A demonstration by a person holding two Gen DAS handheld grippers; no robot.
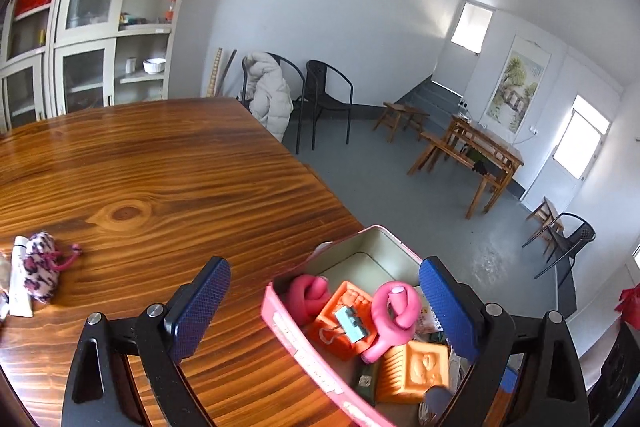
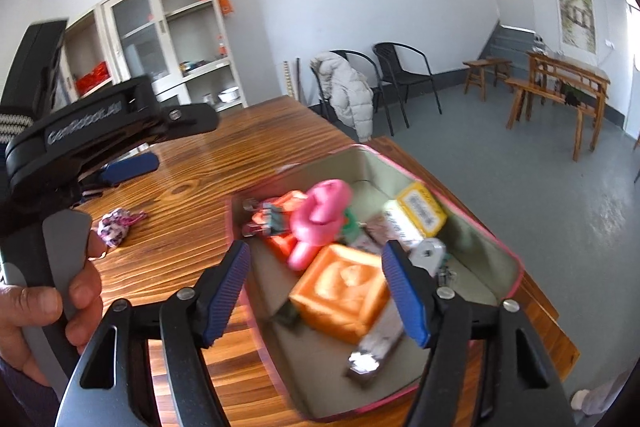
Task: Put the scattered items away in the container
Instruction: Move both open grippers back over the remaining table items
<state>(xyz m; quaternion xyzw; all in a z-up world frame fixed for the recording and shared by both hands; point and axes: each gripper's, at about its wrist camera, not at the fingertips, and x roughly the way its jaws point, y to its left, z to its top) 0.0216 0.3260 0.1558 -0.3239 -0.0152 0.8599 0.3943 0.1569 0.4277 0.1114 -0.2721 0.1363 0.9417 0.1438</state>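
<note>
A pink-rimmed tin (image 1: 276, 323) stands at the wooden table's right edge. It holds a pink knotted toy (image 1: 394, 311), orange embossed blocks (image 1: 416, 367) and a small clip. My left gripper (image 1: 325, 267) hangs open over the tin's left wall with nothing between its pads. In the right wrist view the tin's (image 2: 508, 263) contents also include a yellow box (image 2: 424, 207) and a silver metal piece (image 2: 376, 343). My right gripper (image 2: 315, 251) is open above an orange block (image 2: 340, 291), and its pads do not touch it. A purple-patterned pouch (image 1: 40, 271) and a white tube (image 1: 18, 279) lie on the table to the left.
The wooden table (image 1: 160, 167) ends just right of the tin, with grey floor beyond. A hand (image 2: 80, 283) holds the left gripper's handle at the left of the right wrist view. Black chairs (image 1: 328, 95), a cabinet (image 1: 100, 7) and wooden benches stand farther off.
</note>
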